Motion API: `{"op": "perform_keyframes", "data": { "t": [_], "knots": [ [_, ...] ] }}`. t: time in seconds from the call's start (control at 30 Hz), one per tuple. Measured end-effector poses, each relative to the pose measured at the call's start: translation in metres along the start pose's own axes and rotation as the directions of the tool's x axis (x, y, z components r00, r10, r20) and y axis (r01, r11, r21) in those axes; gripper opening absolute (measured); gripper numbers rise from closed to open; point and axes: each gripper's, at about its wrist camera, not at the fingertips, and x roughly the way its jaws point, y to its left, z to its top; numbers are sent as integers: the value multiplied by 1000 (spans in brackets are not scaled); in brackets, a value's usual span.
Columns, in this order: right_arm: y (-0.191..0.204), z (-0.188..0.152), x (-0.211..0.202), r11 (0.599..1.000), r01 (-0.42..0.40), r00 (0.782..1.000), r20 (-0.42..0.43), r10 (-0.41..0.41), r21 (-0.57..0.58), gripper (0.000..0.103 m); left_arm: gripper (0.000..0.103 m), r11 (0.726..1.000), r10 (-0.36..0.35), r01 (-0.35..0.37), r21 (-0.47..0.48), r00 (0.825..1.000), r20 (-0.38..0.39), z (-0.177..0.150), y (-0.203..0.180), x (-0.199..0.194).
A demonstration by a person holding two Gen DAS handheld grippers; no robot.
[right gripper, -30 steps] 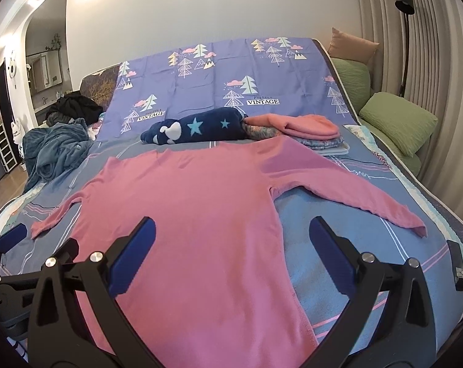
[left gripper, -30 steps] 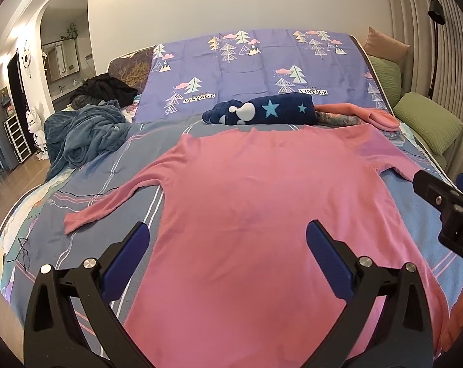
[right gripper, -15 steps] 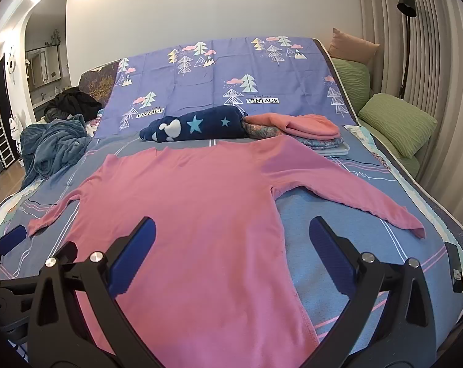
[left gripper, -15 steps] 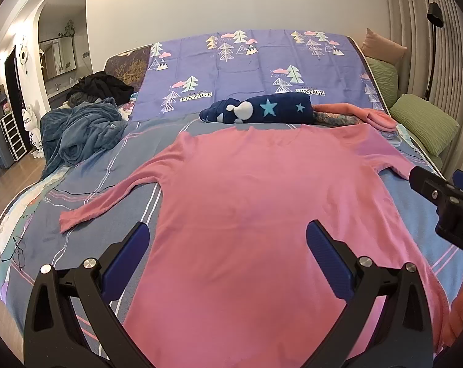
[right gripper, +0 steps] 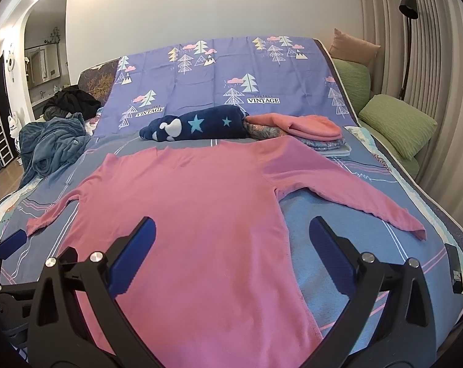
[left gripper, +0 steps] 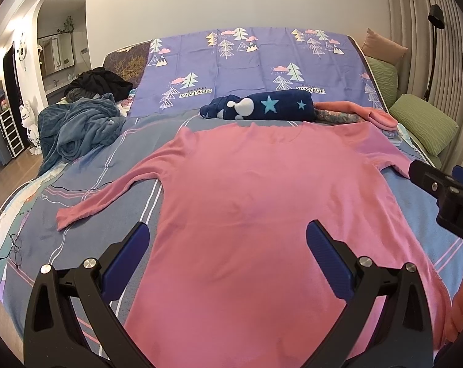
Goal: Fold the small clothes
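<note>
OK, both my tongs, left (left gripper: 225,248) and right (right gripper: 231,242), apart above flat pink long-sleeved knit top (left gripper: 262,202); pinch sleeve cuffs first, fold inward evenly.

Both grippers drawn back a little, nothing on the bed disturbed

Over the last second the left gripper (left gripper: 227,239) has pulled back and lifted slightly from the pink top (left gripper: 262,202): the left sleeve cuff (left gripper: 66,217) now sits lower and further left in its view, more of the floor shows at the left edge, and the right gripper (left gripper: 446,193) at the right edge has edged up. The right gripper (right gripper: 231,234) has risen a touch too, so the right sleeve cuff (right gripper: 414,228) and the blue pad of the left gripper (right gripper: 12,243) appear slightly lower in its view.
</note>
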Motion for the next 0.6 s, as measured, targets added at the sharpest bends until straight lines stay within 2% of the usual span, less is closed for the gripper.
{"op": "perform_keyframes", "data": {
  "t": [0.6],
  "knots": [
    [21, -1, 20, 999, -25, 998, -55, 24, -27, 101, 102, 999, 6, -6, -33, 1000, -20, -3, 20, 18]
  ]
}}
